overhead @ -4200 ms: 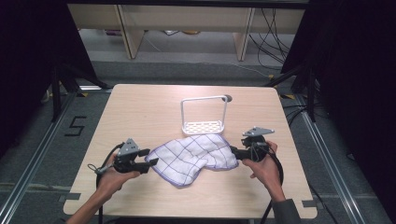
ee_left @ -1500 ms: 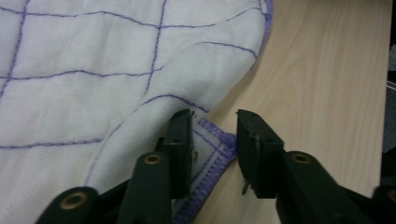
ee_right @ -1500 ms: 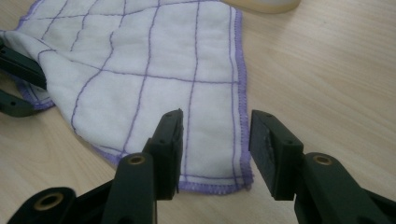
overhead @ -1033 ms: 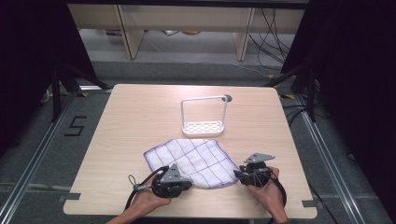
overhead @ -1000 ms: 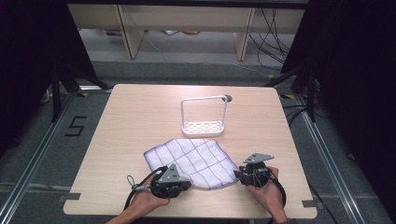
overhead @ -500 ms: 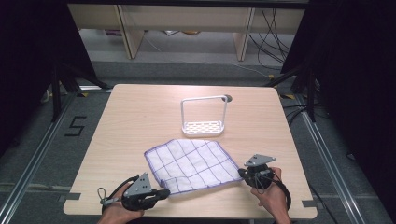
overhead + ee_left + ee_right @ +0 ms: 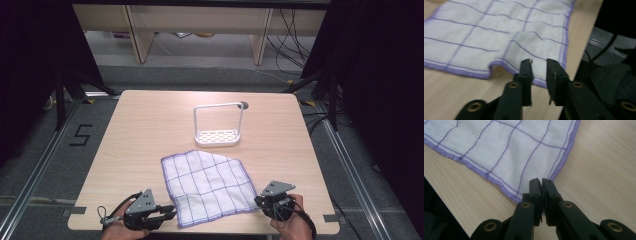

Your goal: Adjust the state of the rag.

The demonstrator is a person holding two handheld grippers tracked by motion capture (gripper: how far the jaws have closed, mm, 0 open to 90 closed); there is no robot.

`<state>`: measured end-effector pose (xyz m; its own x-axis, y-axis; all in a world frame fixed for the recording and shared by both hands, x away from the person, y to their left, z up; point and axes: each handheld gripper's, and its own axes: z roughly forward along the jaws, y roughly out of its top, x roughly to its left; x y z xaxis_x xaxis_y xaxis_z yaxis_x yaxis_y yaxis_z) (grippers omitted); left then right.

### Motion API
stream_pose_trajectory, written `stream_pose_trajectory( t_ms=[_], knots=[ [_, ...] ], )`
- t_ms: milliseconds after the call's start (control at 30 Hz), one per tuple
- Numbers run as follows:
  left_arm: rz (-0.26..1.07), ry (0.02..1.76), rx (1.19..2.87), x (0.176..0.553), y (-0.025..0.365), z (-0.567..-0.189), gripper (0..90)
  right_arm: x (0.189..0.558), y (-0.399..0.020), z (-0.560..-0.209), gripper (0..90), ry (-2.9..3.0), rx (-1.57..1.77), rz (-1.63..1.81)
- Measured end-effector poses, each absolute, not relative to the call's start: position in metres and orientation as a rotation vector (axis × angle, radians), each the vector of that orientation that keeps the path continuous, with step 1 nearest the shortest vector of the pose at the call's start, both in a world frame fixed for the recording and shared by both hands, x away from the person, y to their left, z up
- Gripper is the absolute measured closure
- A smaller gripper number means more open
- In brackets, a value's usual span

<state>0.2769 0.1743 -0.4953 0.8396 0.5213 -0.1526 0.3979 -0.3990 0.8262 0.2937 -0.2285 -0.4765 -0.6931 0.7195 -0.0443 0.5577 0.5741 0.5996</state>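
A white cloth (image 7: pixel 205 182) with a purple grid and purple hem lies spread flat near the table's front edge. My left gripper (image 7: pixel 171 215) lies low at the cloth's near-left corner. In the left gripper view its jaws (image 7: pixel 539 63) stand apart; they have just been opening, with the cloth's hem (image 7: pixel 486 32) under their tips and not pinched. My right gripper (image 7: pixel 259 201) is at the near-right corner. In the right gripper view (image 7: pixel 541 181) its jaws are nearly together on the cloth's corner (image 7: pixel 499 147); they have just eased open slightly, with the corner between them.
A white wire rack (image 7: pixel 218 125) with a perforated base stands upright behind the cloth, mid-table. The wooden table (image 7: pixel 145 130) has a small round hole at the rack's far right. The table's front edge lies right under both hands. Dark floor and cables surround the table.
My left gripper slid left along the front edge from the cloth's middle to its near-left corner, and its jaws parted. The cloth now lies flatter and squarer. The right gripper shifted slightly.
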Motion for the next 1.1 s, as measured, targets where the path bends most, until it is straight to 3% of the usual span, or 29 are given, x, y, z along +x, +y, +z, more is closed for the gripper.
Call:
stream_pose_trajectory(
  t_ms=[100,167,267,633,867,933,967,1000,1100],
  knots=[
    [0.207,0.746,1.978,0.293,0.183,-0.489,57.2,0.298,-0.229,-0.473,74.3,2.488,1.079,0.836],
    [0.242,0.787,1.967,0.307,0.189,-0.486,50.8,0.306,-0.231,-0.466,62.4,2.433,1.114,0.852],
    [0.323,0.859,1.959,0.333,0.196,-0.488,44.2,0.329,-0.233,-0.46,55.0,2.353,1.134,0.884],
    [0.422,1.01,2.036,0.401,0.195,-0.5,37.1,0.425,-0.183,-0.476,49.8,2.421,1.13,0.98],
    [0.435,1.061,2.032,0.408,0.2,-0.501,36.0,0.448,-0.151,-0.486,53.2,2.486,1.096,1.003],
    [0.44,1.059,2.027,0.409,0.202,-0.501,35.9,0.449,-0.144,-0.491,63.9,2.531,1.024,0.998],
    [0.434,1.063,2.026,0.409,0.203,-0.501,35.8,0.448,-0.139,-0.492,75.8,2.549,0.964,0.973],
    [0.434,1.063,2.029,0.409,0.203,-0.501,35.8,0.447,-0.137,-0.492,81.8,2.557,0.976,0.976],
    [0.447,1.076,2.012,0.41,0.205,-0.501,35.8,0.442,-0.132,-0.49,86.8,2.545,0.905,0.94]
  ],
)
